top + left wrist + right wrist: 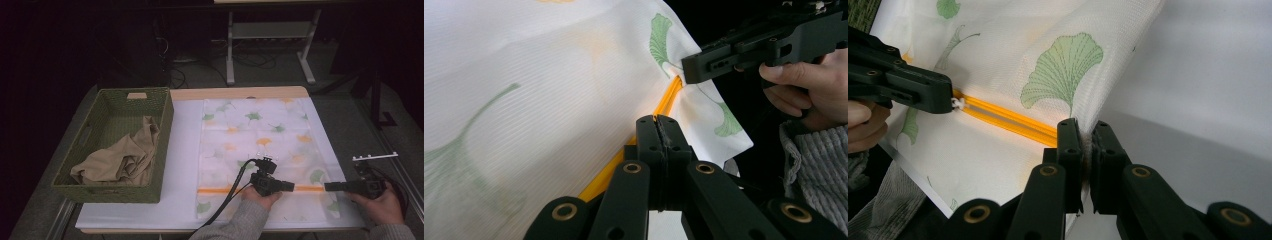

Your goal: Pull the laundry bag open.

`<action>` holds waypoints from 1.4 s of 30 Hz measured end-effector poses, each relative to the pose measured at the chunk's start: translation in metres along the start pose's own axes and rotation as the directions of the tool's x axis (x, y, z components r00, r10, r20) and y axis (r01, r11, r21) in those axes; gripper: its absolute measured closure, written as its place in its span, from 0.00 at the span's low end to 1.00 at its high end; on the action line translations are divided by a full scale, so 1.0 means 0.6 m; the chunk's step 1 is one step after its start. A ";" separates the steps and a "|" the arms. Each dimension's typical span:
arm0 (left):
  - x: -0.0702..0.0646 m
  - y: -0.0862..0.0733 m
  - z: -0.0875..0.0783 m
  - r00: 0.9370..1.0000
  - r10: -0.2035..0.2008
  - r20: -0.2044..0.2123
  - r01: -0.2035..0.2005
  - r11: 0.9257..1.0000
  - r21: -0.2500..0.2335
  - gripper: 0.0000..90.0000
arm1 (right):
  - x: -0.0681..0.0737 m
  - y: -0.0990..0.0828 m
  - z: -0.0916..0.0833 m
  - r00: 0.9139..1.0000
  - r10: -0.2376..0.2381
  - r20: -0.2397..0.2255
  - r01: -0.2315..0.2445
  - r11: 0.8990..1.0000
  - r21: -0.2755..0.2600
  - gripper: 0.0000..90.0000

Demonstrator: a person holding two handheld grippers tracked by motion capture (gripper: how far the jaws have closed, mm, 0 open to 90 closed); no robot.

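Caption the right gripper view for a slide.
Right claw pinches the leaf-print mesh bag's edge while the left claw grips its orange zipper's white pull.

We hold both hand-held grippers level near the worktop's front edge, left hand-held gripper (291, 186) and right hand-held gripper (327, 187) tip to tip, jaws closed.

Your left side is blocked by the green basket (116, 145), whose walls stand tall with a beige cloth (120, 159) heaped inside. Between the basket and the leaf-print bag (260, 130) you have a bare strip of white table cover (182, 150) to pass along. Beyond the bag, the far table edge (240, 93) lies open.
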State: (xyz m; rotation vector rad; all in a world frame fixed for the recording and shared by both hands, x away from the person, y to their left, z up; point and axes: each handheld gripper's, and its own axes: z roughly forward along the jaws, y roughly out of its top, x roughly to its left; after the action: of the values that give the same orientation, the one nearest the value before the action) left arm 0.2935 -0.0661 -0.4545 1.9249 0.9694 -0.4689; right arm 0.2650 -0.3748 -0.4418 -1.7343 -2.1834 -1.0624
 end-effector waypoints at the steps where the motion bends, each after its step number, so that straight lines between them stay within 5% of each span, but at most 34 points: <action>1: 0.001 -0.001 -0.003 1.000 -0.003 -0.001 0.003 1.000 -0.001 1.00 | 0.000 0.000 0.000 1.000 0.000 0.001 0.000 1.000 0.000 0.94; 42: 0.044 -0.036 -0.114 0.999 -0.049 -0.020 0.048 0.997 -0.054 1.00 | 0.006 -0.002 -0.003 0.999 -0.015 0.051 0.015 1.000 -0.012 0.94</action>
State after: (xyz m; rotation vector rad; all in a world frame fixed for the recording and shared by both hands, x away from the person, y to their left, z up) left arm 0.2886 0.0100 -0.4478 1.8658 1.0345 -0.4467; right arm 0.2623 -0.3731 -0.4388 -1.7719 -2.2283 -1.0485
